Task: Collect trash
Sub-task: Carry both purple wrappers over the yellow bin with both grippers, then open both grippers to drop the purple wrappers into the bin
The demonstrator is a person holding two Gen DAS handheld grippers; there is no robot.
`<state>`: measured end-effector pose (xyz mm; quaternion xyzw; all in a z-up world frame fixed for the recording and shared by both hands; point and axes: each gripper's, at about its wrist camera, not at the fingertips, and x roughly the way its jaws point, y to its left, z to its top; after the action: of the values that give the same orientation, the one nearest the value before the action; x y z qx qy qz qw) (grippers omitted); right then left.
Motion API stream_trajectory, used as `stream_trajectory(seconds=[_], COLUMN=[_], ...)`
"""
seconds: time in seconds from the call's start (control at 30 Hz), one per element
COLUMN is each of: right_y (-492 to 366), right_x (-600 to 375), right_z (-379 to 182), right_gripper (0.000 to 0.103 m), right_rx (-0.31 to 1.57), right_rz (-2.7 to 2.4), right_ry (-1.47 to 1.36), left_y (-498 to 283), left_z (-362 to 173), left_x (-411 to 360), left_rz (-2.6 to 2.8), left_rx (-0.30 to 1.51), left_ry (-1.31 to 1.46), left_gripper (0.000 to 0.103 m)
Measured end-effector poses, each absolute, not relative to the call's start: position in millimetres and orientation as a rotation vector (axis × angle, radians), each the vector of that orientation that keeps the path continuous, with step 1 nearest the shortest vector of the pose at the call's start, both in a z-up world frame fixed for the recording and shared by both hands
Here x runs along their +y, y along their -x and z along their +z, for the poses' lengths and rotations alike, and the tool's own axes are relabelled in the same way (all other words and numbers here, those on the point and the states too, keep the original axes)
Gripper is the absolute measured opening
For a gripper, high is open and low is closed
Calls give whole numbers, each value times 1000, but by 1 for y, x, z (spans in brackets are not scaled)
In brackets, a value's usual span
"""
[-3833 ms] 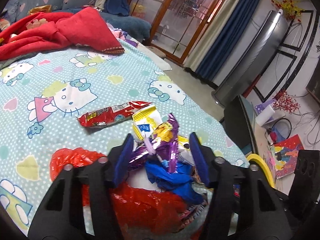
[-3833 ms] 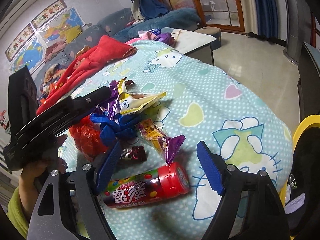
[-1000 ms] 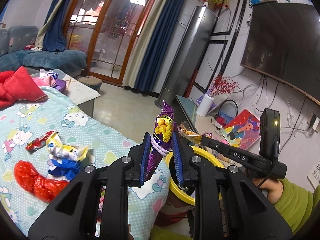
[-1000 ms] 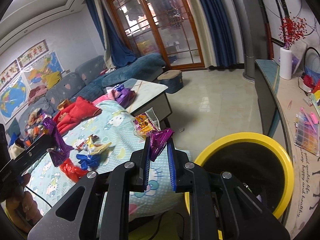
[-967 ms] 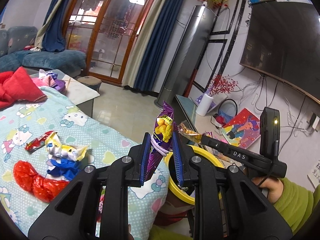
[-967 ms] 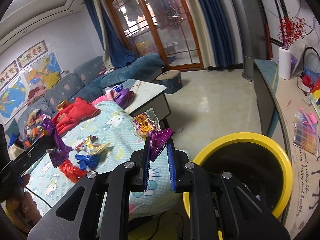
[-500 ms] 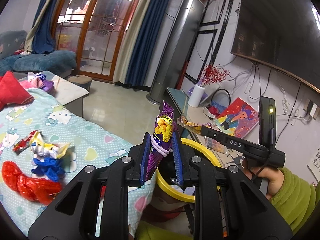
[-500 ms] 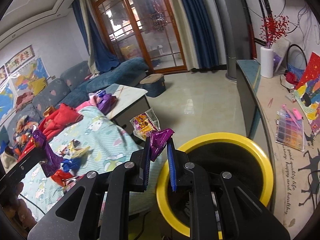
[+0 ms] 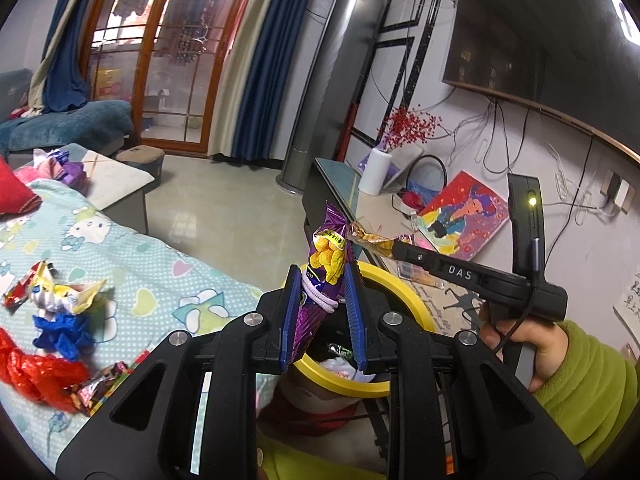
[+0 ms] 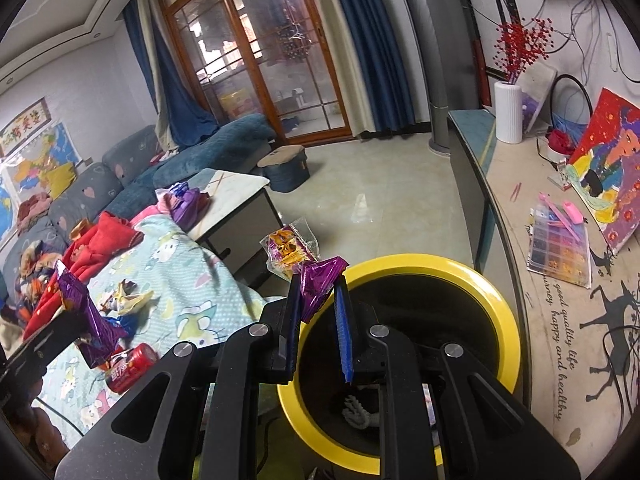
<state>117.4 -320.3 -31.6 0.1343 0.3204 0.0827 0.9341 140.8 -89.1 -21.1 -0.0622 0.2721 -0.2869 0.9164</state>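
Observation:
My left gripper [image 9: 322,312] is shut on a purple snack packet [image 9: 326,276] and holds it upright over the near rim of the yellow-rimmed trash bin [image 9: 404,286]. My right gripper [image 10: 318,320] is shut on a purple and clear candy wrapper [image 10: 308,276] at the left rim of the same bin [image 10: 496,312]. The right gripper also shows in the left wrist view [image 9: 384,246], out over the bin. The left gripper with its purple packet shows at the left of the right wrist view [image 10: 86,320].
More trash lies on the Hello Kitty bedspread [image 9: 152,268]: a yellow-white wrapper [image 9: 66,294], a blue wrapper [image 9: 62,334], a red bag [image 9: 36,374] and a red candy tube [image 10: 130,366]. A low TV bench [image 10: 516,208] with clutter runs beside the bin.
Both grippers have carried their wrappers from over the bed's edge to the bin, which now sits closer and lower in both views. Both grips are unchanged.

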Motion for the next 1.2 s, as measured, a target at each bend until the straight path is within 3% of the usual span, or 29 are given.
stream_trajectory(seconds=[1.2], right_y=[-132], right_x=[-388], right_z=[-86], right_gripper=[18], right_rx=[820], right_rz=[55], right_ry=[-394], left_y=[-169], left_z=[-87], left_x=[-194], left_rz=[-710], left_rx=[768], left_ry=[-80], left_gripper=[16])
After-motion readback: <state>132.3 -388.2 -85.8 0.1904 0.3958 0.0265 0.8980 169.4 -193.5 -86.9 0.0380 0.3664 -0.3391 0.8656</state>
